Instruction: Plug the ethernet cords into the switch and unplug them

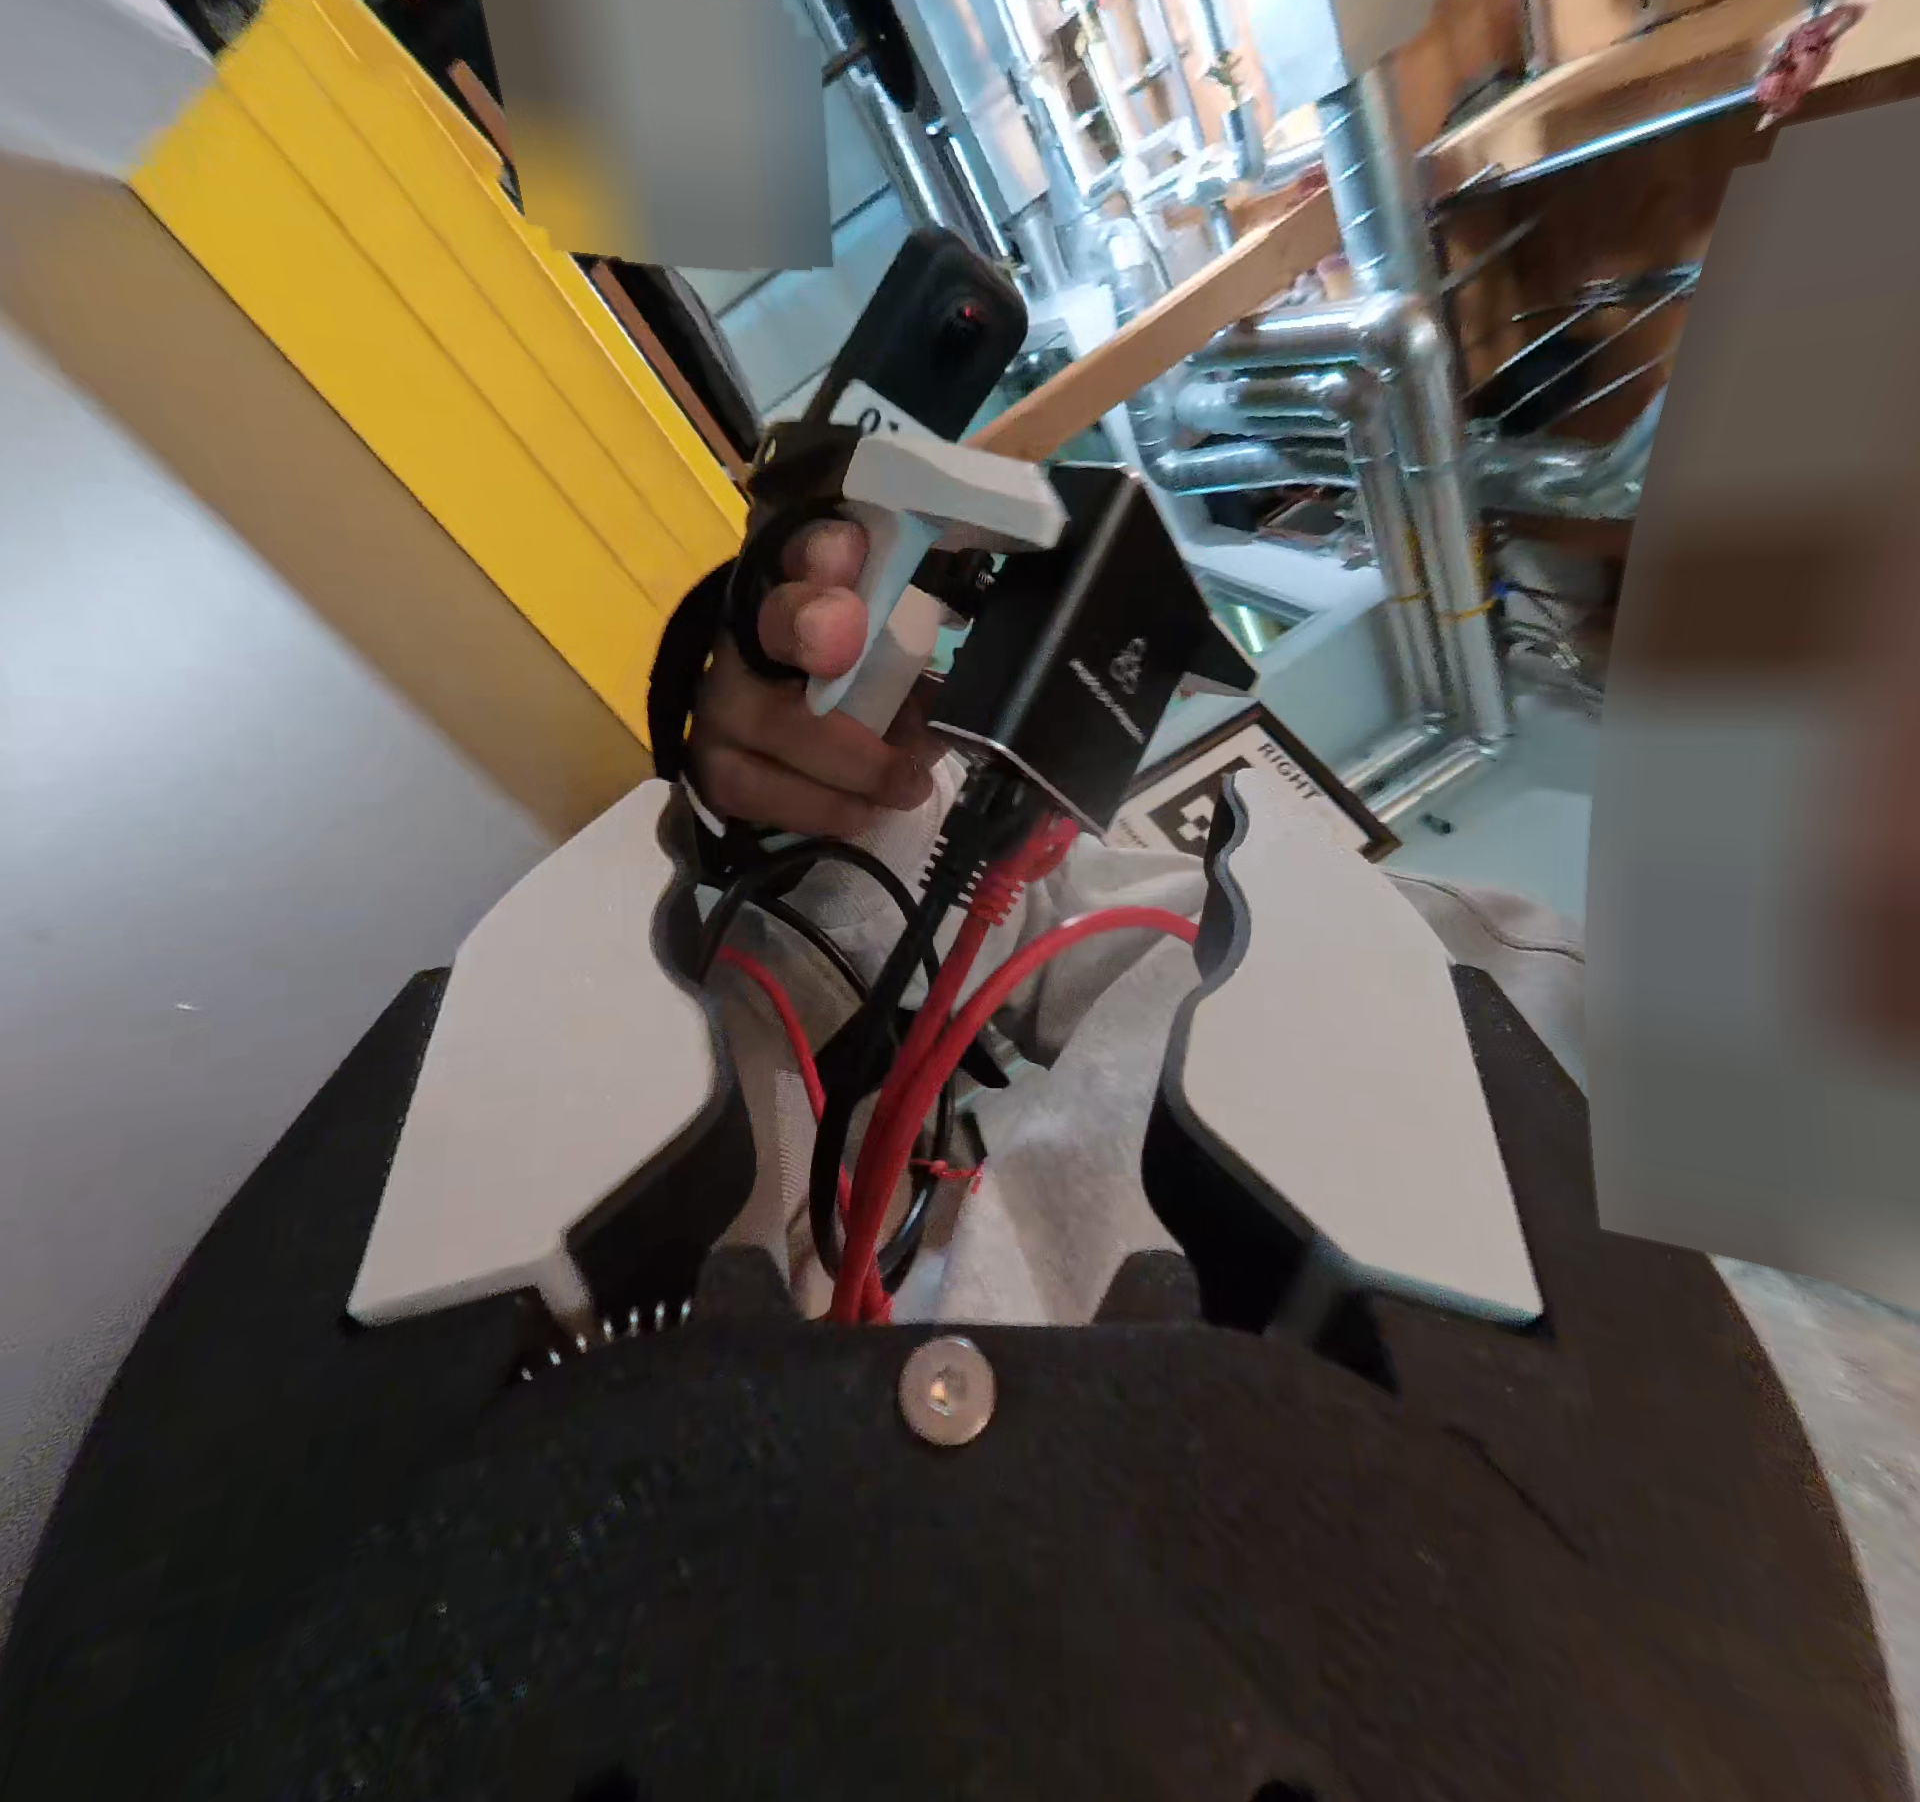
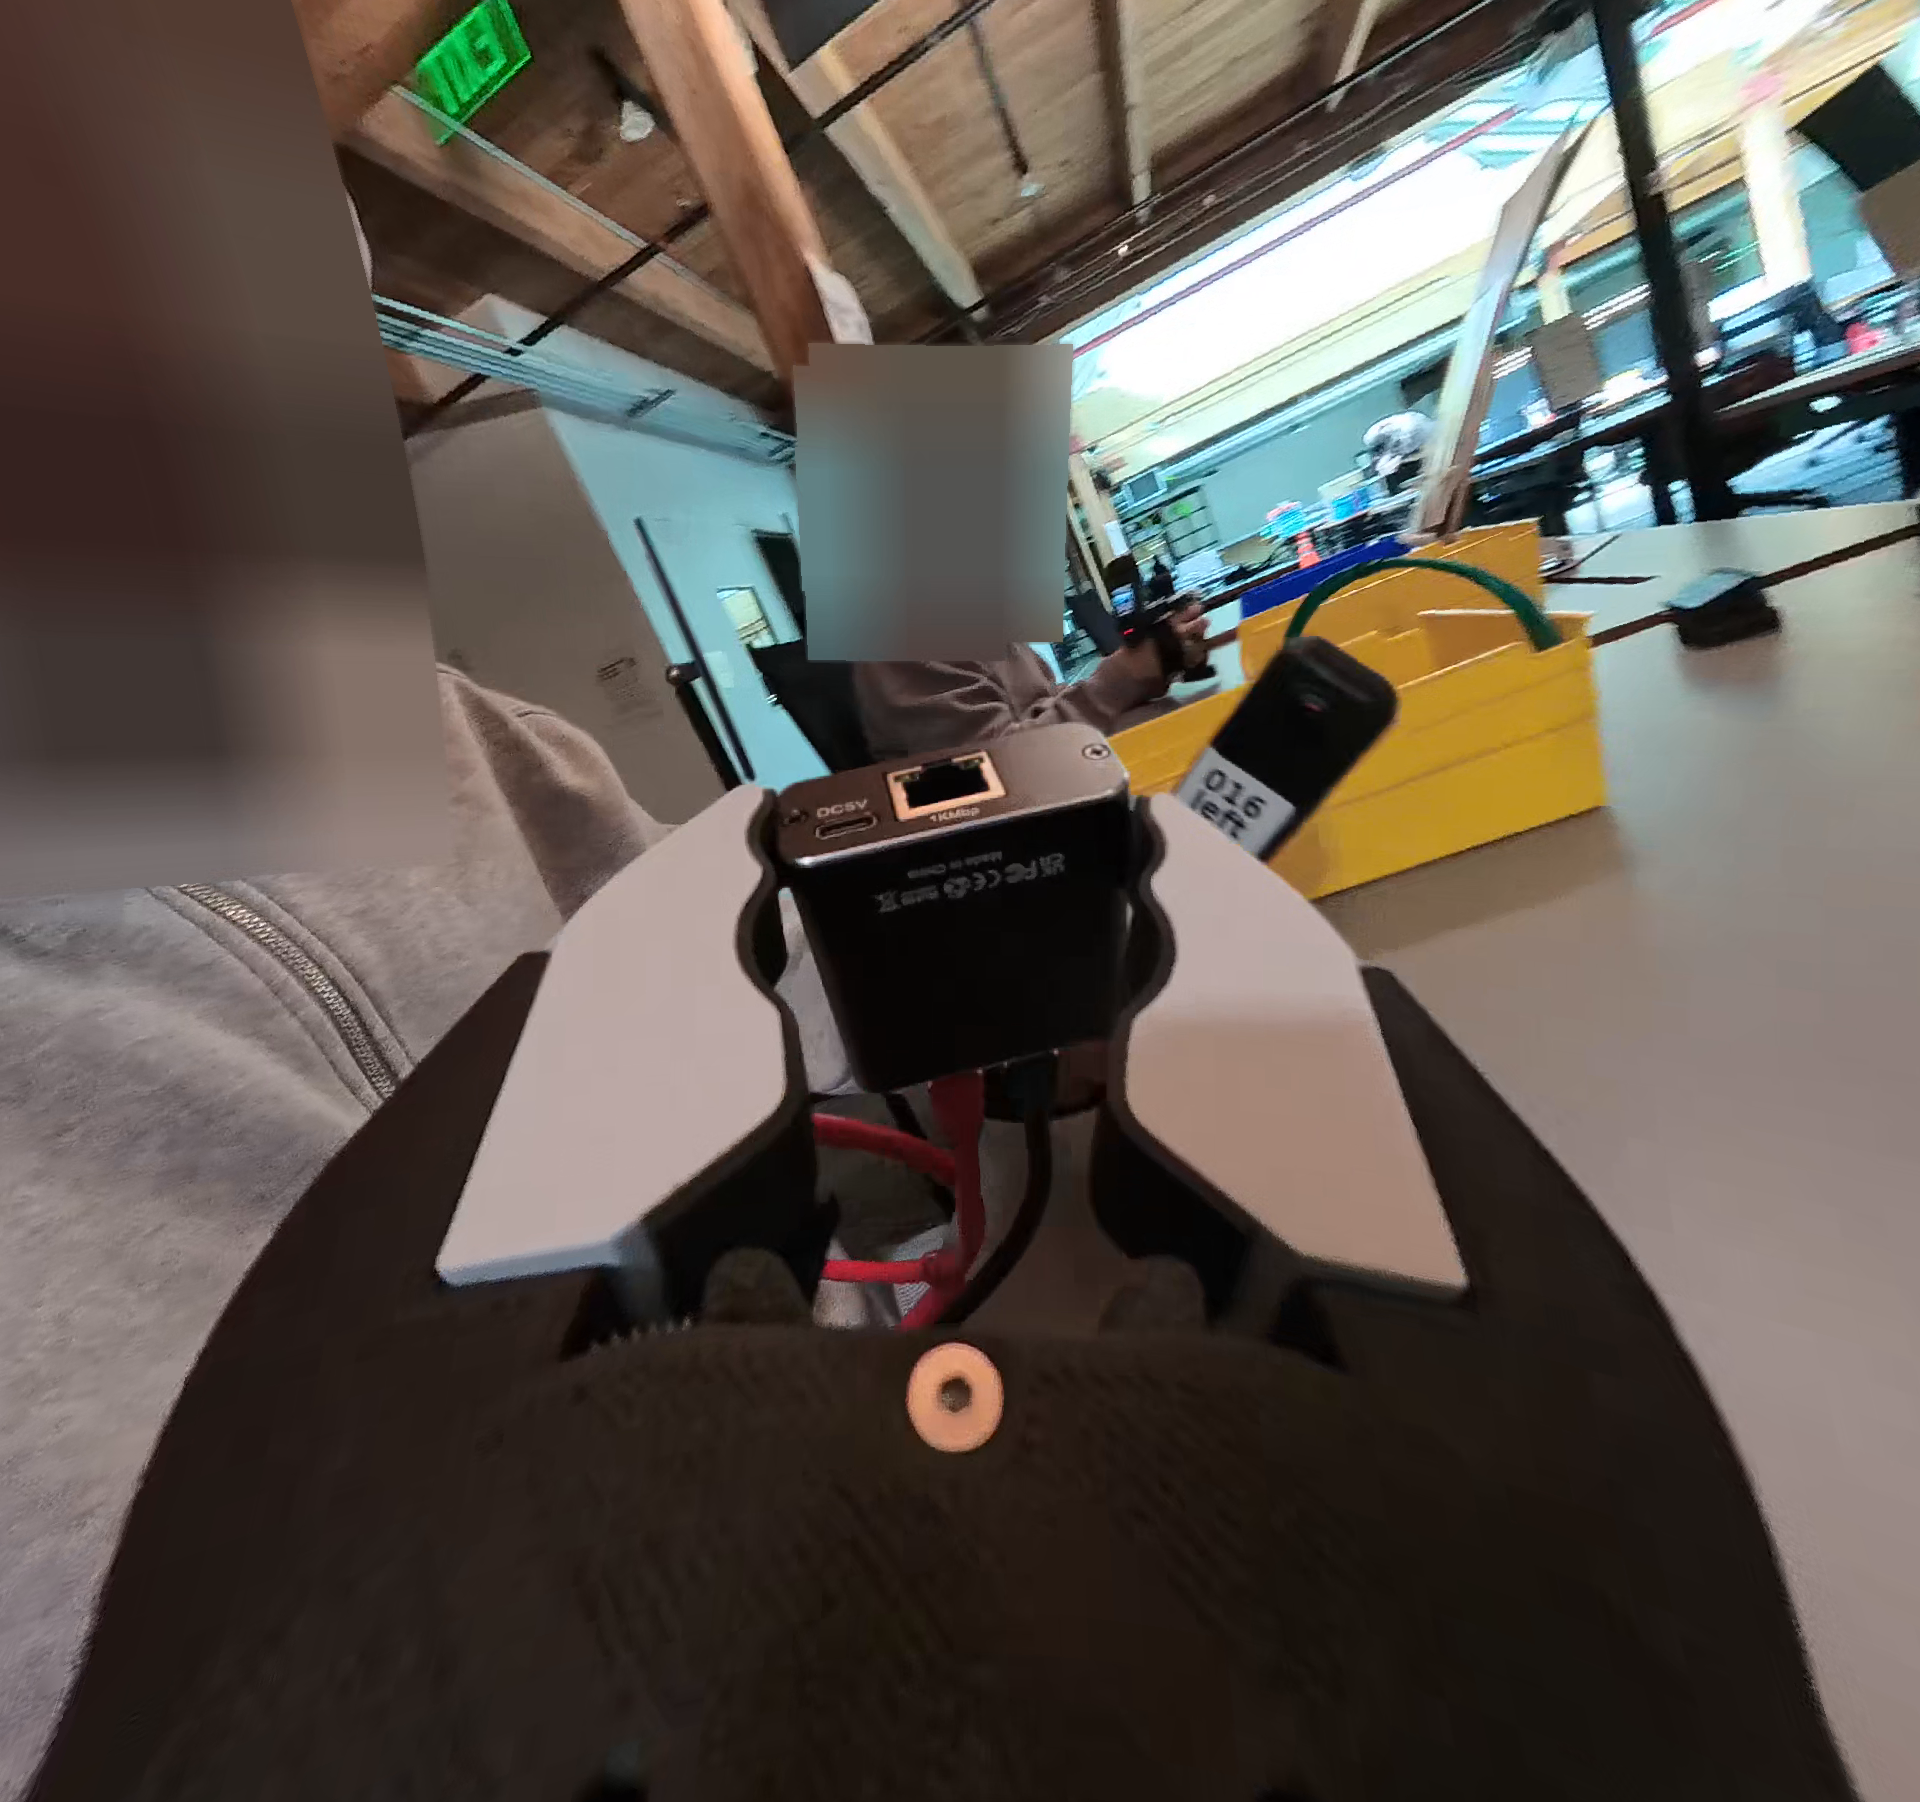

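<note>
Wooden rafters and silver ductwork are filling the background, with a pale grey table [image 2: 1558,1025] running off to the side and yellow bins [image 2: 1455,713] sitting on it. Someone in a grey hoodie [image 2: 208,1077] is working well above that table, holding everything up in the air.

The right gripper [image 2: 951,931] is clamping the small black switch [image 2: 961,921] by its two sides, its spare port and power socket facing away from the camera. At the switch's near end a red cord [image 1: 966,931] and a black cord [image 1: 935,879] are both sitting in their ports (the red one is looping back in a loose coil), so the plugging half is looking done and the unplugging is now in hand.

The left gripper [image 1: 945,879] is hanging spread wide, gripping nothing, with the cords trailing through the gap between its fingers [image 1: 582,1056]. It is lining up just below the plugs.

Next it is needing to close on one plug's boot, probably the black one, though blur is making the latch tabs hard to read, and pull straight out while the right hand [image 1: 810,682] is bracing the switch.
</note>
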Available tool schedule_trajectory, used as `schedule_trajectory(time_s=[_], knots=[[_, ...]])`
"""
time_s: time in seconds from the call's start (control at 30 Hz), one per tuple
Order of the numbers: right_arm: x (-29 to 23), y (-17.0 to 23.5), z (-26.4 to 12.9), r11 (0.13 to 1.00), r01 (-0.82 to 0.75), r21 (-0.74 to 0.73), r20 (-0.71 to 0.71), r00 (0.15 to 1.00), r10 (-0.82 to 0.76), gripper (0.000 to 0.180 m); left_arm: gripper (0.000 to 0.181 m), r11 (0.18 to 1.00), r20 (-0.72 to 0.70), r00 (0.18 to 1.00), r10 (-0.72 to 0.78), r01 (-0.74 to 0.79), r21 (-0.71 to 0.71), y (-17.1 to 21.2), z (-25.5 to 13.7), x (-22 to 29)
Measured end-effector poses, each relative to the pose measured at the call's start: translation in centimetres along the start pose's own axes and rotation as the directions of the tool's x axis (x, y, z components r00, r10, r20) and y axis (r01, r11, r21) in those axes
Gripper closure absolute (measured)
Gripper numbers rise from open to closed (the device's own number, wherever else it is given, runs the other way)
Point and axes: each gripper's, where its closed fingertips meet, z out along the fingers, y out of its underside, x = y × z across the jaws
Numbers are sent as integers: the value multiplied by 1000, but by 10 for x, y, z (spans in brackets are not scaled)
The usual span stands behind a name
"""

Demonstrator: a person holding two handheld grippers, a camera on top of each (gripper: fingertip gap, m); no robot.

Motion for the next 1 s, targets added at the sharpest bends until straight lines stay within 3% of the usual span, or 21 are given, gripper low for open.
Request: schedule_trajectory(time_s=[0.1, 0.27, 0.4, 0.47, 0.5, 0.53, 0.63, 0.73, 0.87, 1.0], knots=[[4, 6, 16, 999, -23, -31, 60, 998, 25, 116, 93, 999, -79, 997, -19, 15, -50, 13, 10, 7], [10, 18, 26, 994, -60, -88, 112, 991, 69, 116, 135, 995, -169, 985, 18, -34, -93, 21, 16, 22], [20, 15, 22, 997, -55, -55, 54, 997, 58, 117, 142, 999, -132, 991, 18, -23, -30, 9, 9, 17], [29, 8, 18, 999, -23, -35, -12, 1000, 22, 124, 154, 997, -119, 993, 28, -20, 69, -9, -1, 18], [34, 4, 14, 1000, -12, -25, -48, 999, 11, 139, 155, 993, -99, 994, 49, -37, 115, -17, -8, 17], [40, -1, 10, 1000, -5, -9, -86, 996, 4, 143, 155, 988, -68, 994, 82, -72, 139, -23, -14, 17], [52, -9, 0, 999, -7, 31, -166, 986, 12, 134, 155, 960, 92, 970, 225, -237, 149, -34, -27, 11], [56, -7, 0, 1000, 9, 17, -213, 977, -5, 132, 155, 908, 240, 893, 381, -410, 88, -40, -34, 7], [57, 5, 9, 993, 83, -86, -271, 957, -103, 129, 155, 867, 301, 817, 491, -494, -73, -28, -33, -2], [54, 18, 17, 962, 176, -209, -303, 924, -235, 132, 156, 860, 289, 811, 509, -492, -137, -17, -26, -7]])
